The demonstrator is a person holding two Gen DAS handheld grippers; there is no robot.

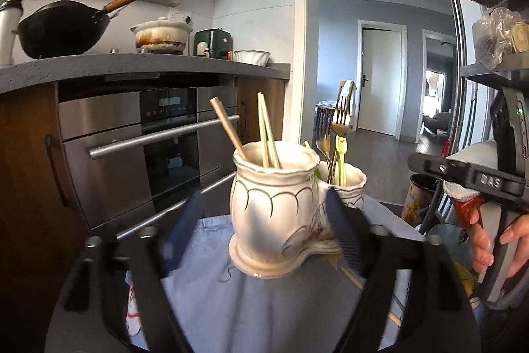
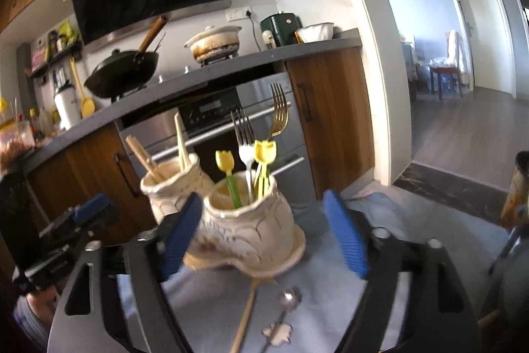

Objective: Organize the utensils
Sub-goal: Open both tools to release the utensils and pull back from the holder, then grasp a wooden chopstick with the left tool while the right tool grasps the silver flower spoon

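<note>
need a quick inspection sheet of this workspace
surface: blue cloth, partly bare
job's things: twin holder upright; chopsticks in one pot, forks and tulip picks in the other; gold utensil and small spoon loose on the cloth
clutter: nothing seen
grippers: left gripper open; right gripper open; each straddles a pot
cables: nothing seen
surroundings: oven, wok, clay pot on counter

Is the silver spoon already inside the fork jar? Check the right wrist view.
No: the silver spoon lies on the blue cloth in front of the fork jar, beside a gold utensil.
</note>
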